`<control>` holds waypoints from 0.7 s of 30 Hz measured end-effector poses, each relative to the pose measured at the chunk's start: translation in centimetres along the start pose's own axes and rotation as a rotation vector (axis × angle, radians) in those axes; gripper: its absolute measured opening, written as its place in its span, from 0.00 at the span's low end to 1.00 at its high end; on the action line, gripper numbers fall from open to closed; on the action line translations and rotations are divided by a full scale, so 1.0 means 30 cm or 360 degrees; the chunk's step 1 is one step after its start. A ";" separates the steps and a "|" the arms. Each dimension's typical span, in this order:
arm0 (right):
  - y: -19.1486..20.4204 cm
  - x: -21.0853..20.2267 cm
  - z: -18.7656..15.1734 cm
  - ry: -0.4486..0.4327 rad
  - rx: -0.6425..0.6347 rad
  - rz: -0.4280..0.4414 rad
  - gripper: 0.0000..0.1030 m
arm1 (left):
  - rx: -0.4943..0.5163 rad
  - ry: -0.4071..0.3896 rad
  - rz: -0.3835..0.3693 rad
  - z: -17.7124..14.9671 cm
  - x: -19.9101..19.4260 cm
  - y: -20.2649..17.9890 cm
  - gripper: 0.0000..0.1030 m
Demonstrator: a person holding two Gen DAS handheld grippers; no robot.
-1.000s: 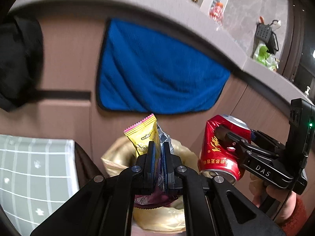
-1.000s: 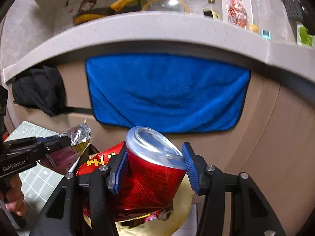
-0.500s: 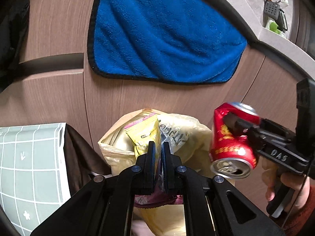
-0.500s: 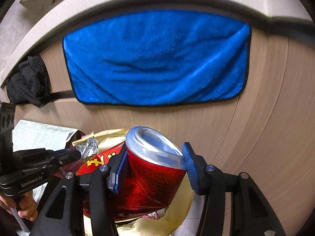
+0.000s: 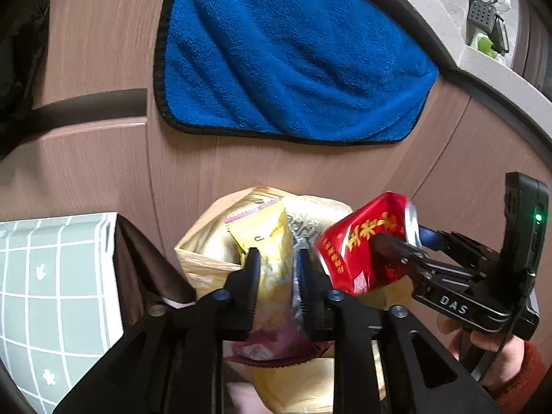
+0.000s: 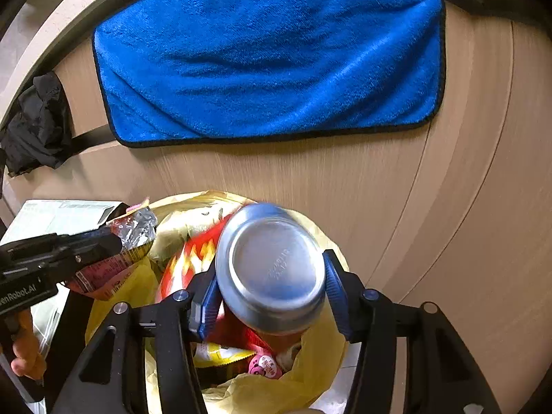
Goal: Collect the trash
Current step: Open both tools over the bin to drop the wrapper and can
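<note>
A yellow trash bag (image 6: 321, 355) stands open below both grippers, against a wooden cabinet front. My left gripper (image 5: 277, 258) hangs over the bag's mouth (image 5: 203, 262); its jaws are opening and a yellow snack wrapper (image 5: 265, 238) and a silvery one sit loosely between them. My right gripper (image 6: 269, 289) is over the bag too, its jaws opening. The red drink can (image 6: 272, 272) lies between the blue pads (image 6: 207, 296), tipped nose-down and blurred, its silver end facing the camera. In the left wrist view the can (image 5: 358, 245) tilts toward the bag.
A blue towel (image 6: 269, 58) hangs on the cabinet front above the bag. A black cloth (image 6: 38, 127) hangs at the left. A grey-green checked surface (image 5: 51, 293) lies left of the bag. Other wrappers (image 6: 262, 362) lie inside the bag.
Both grippers have sunk closer to the bag. The left jaws have parted around the wrappers. The can has tipped forward in the right gripper, its nose toward the bag.
</note>
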State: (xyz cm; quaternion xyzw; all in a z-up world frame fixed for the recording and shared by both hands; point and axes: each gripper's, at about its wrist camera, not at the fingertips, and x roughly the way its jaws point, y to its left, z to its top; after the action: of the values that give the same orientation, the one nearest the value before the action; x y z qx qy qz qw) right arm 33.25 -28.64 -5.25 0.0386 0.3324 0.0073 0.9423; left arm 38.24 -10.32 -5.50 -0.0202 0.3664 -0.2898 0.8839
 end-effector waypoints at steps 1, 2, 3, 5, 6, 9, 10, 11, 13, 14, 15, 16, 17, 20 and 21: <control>0.001 0.001 -0.004 0.0002 0.0004 -0.0001 0.51 | 0.0004 0.0006 0.0015 0.001 -0.001 -0.002 0.26; 0.003 -0.001 -0.008 0.0003 0.0009 -0.0004 0.51 | 0.0009 0.0016 0.0027 0.000 -0.001 -0.003 0.29; 0.000 -0.005 -0.010 0.0003 0.0012 -0.0005 0.51 | 0.0009 0.0025 0.0035 -0.002 -0.001 -0.006 0.29; 0.002 -0.015 -0.015 -0.0008 0.0016 -0.0008 0.52 | -0.0005 0.0024 0.0038 -0.008 -0.003 -0.008 0.30; 0.003 -0.017 -0.013 -0.0007 0.0016 -0.0004 0.53 | -0.0022 0.0016 0.0038 -0.008 -0.006 -0.006 0.30; 0.003 -0.020 -0.014 0.0024 0.0028 0.0014 0.56 | -0.0103 -0.0017 0.0014 -0.011 -0.029 0.008 0.33; 0.002 -0.022 -0.016 0.0031 0.0036 0.0018 0.56 | -0.0119 -0.0025 0.0001 -0.011 -0.039 0.011 0.38; 0.001 -0.026 -0.018 0.0029 0.0043 0.0017 0.56 | -0.0128 -0.0038 -0.0014 -0.010 -0.051 0.013 0.41; -0.004 -0.043 -0.022 0.0001 0.0058 0.0010 0.58 | -0.0130 -0.0047 -0.0040 -0.001 -0.065 0.010 0.44; -0.007 -0.049 -0.023 -0.0017 0.0066 0.0020 0.59 | -0.0141 -0.0059 -0.0046 0.003 -0.077 0.010 0.44; -0.013 -0.056 -0.023 -0.0031 0.0081 0.0037 0.60 | -0.0153 -0.0072 -0.0042 0.007 -0.087 0.011 0.44; -0.017 -0.061 -0.022 -0.0038 0.0098 0.0047 0.61 | -0.0171 -0.0085 -0.0040 0.008 -0.100 0.015 0.44; -0.024 -0.070 -0.023 -0.0046 0.0127 0.0053 0.61 | -0.0188 -0.0096 -0.0035 0.008 -0.115 0.018 0.44; -0.033 -0.095 -0.026 -0.0050 0.0186 0.0095 0.61 | -0.0195 -0.0128 0.0033 -0.010 -0.179 0.023 0.44; -0.029 -0.108 -0.030 -0.0043 0.0186 0.0116 0.61 | -0.0197 -0.0135 0.0057 -0.021 -0.198 0.026 0.44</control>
State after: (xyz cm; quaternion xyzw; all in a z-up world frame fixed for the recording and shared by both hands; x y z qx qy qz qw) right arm 30.16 -29.56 -3.99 0.1057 0.3178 0.0217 0.9420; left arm 34.87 -6.43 -2.36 -0.0805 0.3463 -0.2495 0.9007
